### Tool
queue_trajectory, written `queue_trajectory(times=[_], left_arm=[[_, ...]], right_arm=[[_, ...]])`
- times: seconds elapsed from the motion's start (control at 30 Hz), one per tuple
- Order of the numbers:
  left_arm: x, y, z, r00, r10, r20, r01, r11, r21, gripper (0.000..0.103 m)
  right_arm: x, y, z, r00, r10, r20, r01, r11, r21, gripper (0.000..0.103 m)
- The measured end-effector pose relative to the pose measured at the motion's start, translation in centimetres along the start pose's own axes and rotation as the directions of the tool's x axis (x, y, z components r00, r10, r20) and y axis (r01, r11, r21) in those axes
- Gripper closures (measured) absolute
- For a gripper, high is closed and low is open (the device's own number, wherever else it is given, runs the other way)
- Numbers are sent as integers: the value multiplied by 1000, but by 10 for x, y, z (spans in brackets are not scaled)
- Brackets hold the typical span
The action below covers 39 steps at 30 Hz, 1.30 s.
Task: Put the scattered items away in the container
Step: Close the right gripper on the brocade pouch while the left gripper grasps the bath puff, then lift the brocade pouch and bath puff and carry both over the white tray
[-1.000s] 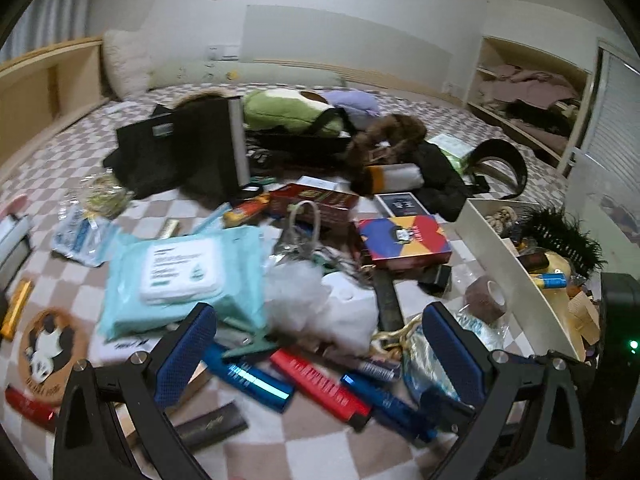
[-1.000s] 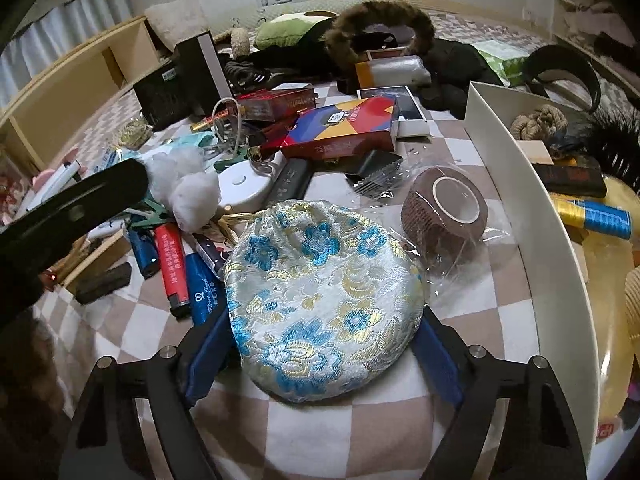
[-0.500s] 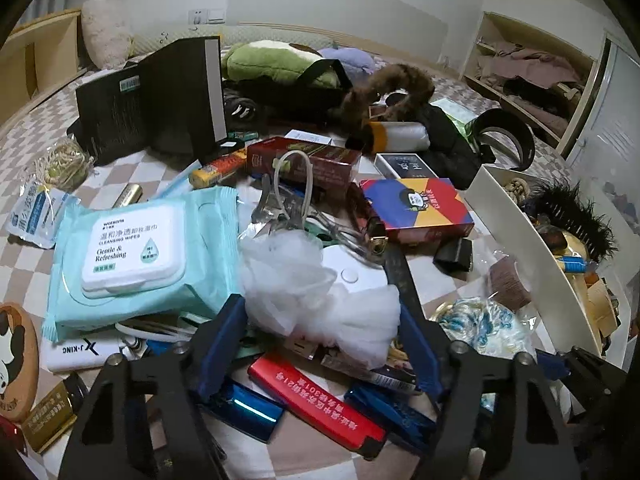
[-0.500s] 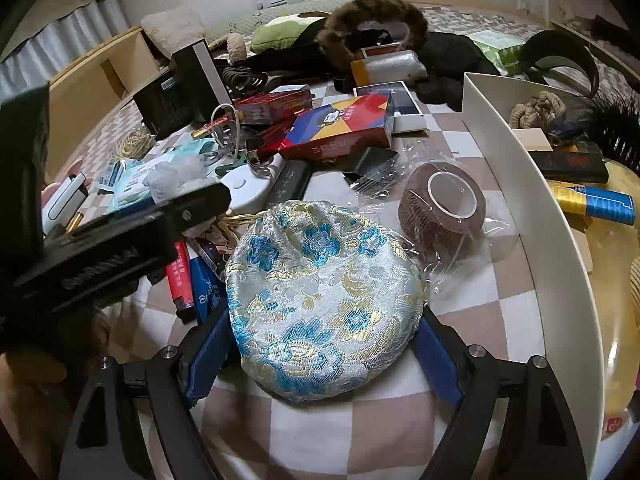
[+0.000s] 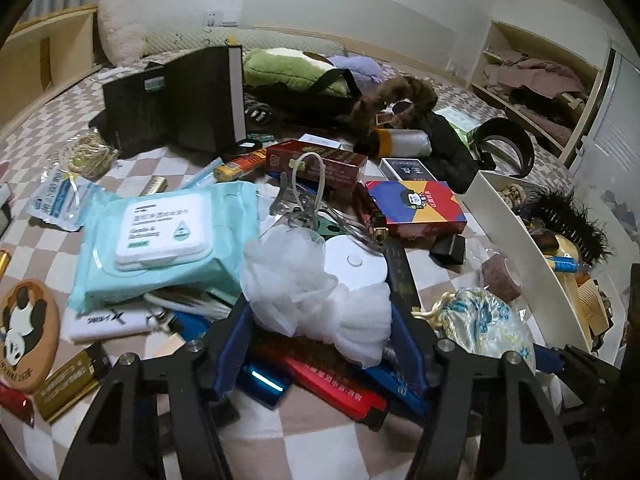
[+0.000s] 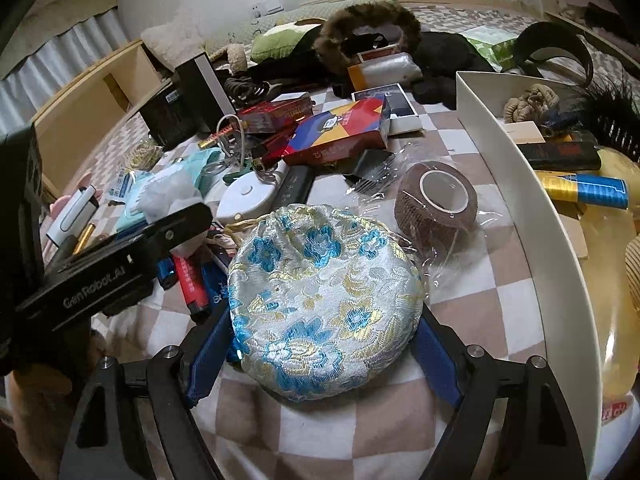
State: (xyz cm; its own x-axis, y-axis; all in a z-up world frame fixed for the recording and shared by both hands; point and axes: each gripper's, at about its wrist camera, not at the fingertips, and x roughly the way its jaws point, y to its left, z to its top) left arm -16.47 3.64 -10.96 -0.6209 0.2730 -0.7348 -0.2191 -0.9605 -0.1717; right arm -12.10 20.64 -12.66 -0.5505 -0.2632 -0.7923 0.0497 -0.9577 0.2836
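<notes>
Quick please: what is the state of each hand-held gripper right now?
Left hand-held gripper: open, jaws around the white mesh bath puff, not yet clamped.
Right hand-held gripper: jaws against the round blue-flowered brocade pouch; firm grip cannot be told.
</notes>
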Motion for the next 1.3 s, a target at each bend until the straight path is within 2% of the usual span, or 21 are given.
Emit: queue_trajectory(times=[0.6, 0.97, 1.13, 1.3], left_arm=[[-41, -1, -28, 995, 96, 31, -96, 995, 2, 38], [-80, -4, -45, 991, 113, 77, -109, 992, -64, 38], [-95, -15, -50, 988, 123, 94, -118, 991, -57, 38], [-110, -30, -42, 985, 115, 129, -111, 993, -36, 38]], right_arm=[[-25, 5, -17, 999, 45, 18, -45, 999, 11, 19], [-48, 14, -30, 997, 64, 39, -65, 998, 13, 19], [-63, 14, -31, 994, 91, 66, -92, 996, 16, 19], [-83, 9, -26, 988, 115, 106, -117, 993, 17, 19]])
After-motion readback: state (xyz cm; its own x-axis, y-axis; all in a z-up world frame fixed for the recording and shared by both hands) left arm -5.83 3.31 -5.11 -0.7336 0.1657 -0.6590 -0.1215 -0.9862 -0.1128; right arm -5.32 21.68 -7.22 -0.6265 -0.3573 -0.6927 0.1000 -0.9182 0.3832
